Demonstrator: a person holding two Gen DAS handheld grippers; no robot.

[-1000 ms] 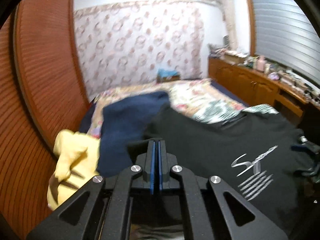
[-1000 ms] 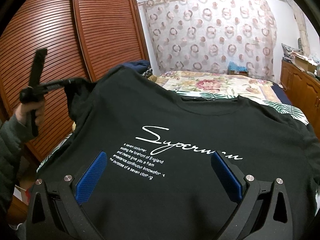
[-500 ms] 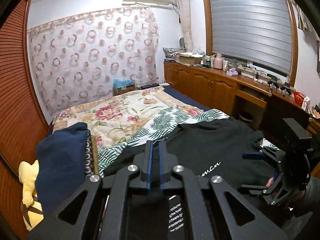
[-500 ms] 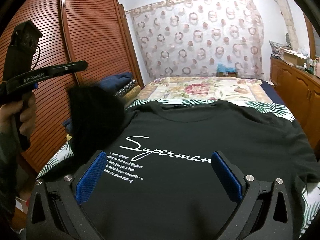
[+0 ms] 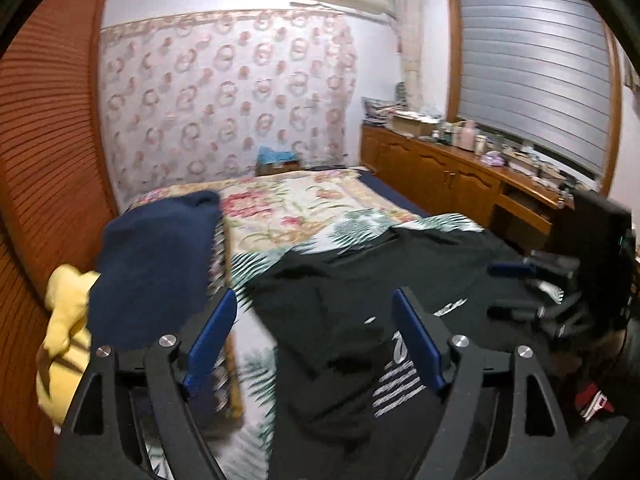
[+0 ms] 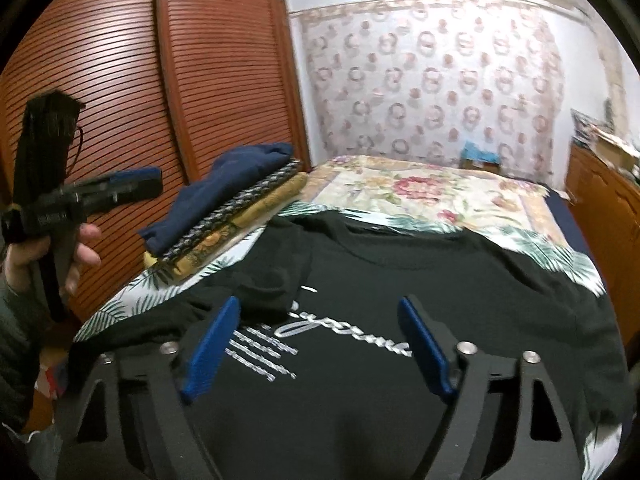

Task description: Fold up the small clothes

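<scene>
Right wrist view: black tee [image 6: 400, 280] lies flat on bed [image 6: 420, 192], left sleeve folded in over the print. Soft, light, limp, so prob. sags and slides; pinch hem or shoulder seam. Left tool [image 5: 316, 344] just opened, jaws wide, nothing btwn; right tool [image 6: 316, 344] closing a bit, also empty.

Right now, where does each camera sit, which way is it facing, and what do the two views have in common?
Left wrist: rides the left tongs, looks across the bed toward the curtain and cabinets; its open blue pads show, the right tongs at right, nothing gripped.
Right wrist: rides the right tongs, faces the wardrobe doors; the left tongs and the hand holding them show at left.
Shared: black T-shirt, folded stack, floral bedspread.
</scene>
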